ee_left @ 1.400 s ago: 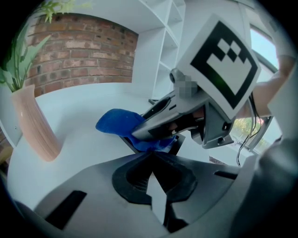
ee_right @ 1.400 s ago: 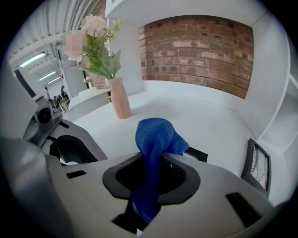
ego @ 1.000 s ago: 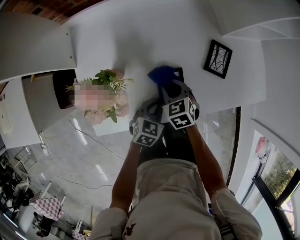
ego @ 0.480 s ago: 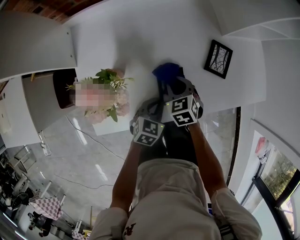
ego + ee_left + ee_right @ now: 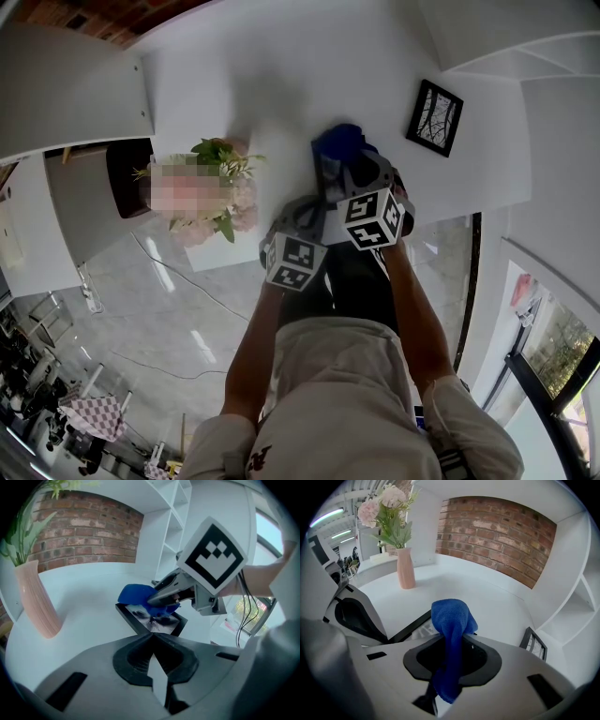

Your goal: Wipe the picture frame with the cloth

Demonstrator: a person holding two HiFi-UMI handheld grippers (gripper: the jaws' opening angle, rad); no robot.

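Now the right gripper (image 5: 453,637) sits a shade further toward 2 o'clock in the head view than a second ago, and the blue cloth (image 5: 451,618) rides along with it. Its jaws are clamped on the cloth: a fold bulges ahead of the tips and a tail hangs back behind them.

In the left gripper view the bunched fold lies on the far part of the picture frame (image 5: 152,619), which is flat on the white table (image 5: 84,597). The glass at 6 o'clock of the cloth is uncovered.

My left gripper (image 5: 152,636) hardly shifts over the same second. Its jaws are pressed together with nothing between them, tips just beside the frame's near corner. I cannot tell whether they touch it.

The pink vase (image 5: 35,599) stands well apart at 9 o'clock of the frame. A second small frame (image 5: 435,116) stands at 2 o'clock of the cloth.

My reading is that the drift is a wiping stroke across the far part, so the task is under way, not finished. The near part probably remains to be wiped. One risk is that the frame slides under the push unless it is braced.
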